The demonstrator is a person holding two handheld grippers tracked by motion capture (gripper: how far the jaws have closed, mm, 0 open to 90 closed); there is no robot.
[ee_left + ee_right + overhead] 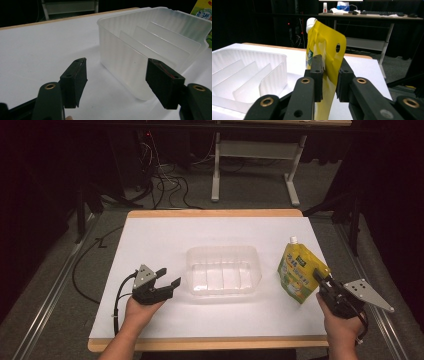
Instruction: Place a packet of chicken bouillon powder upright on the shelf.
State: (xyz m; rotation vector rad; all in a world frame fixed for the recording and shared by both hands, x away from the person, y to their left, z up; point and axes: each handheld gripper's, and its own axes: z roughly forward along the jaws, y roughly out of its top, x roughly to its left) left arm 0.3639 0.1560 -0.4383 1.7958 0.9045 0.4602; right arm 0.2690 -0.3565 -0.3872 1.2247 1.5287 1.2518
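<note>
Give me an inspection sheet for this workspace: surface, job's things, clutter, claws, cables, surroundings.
Surface: white table top with a wooden edge.
Job's things: clear plastic container with inner dividers, empty, at mid-table; yellow spouted pouch to its right, white cap up.
Clutter: nothing seen on the table.
Claws: left claw open, jaws spread, beside the container's left wall and holding nothing; right claw shut on the pouch, pinching its edge.
Cables: a black cable trails from the left claw over the table's near left edge; loose cables lie on the floor behind the table.
Surroundings: dark room, grey carpet, a white desk frame beyond the table.
</note>
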